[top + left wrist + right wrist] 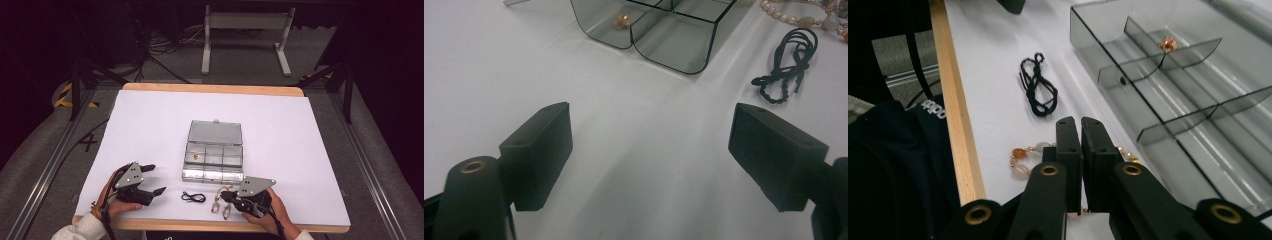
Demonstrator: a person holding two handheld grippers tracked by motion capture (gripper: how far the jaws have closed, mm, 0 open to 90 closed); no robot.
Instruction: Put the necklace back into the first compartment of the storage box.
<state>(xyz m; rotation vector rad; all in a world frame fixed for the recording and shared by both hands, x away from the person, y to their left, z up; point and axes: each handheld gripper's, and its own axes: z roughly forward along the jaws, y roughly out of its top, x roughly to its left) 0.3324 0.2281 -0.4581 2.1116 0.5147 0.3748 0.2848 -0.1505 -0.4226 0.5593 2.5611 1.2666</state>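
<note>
A clear grey compartment box [186, 161] lies open mid-table, its lid [215, 132] flat behind it. One small orange-gold piece [195, 156] sits in its front-left compartment. In front of the box lie a knotted black cord [193, 197] and a bead bracelet [218, 202]. My right gripper [224, 196] is down on the bracelet. In the right gripper view the jaws [1080, 125] are pressed together on the strand, with beads [1023, 160] showing on either side. My left gripper [155, 179] rests open at the front left, and its pads [544, 150] hold nothing.
The white sheet [150, 125] covers the table, and a wooden edge [955, 125] runs along the near side. A person's dark sleeve lies beside that edge in the right gripper view. The cord [788, 67] and box corner [664, 55] lie ahead of the left gripper.
</note>
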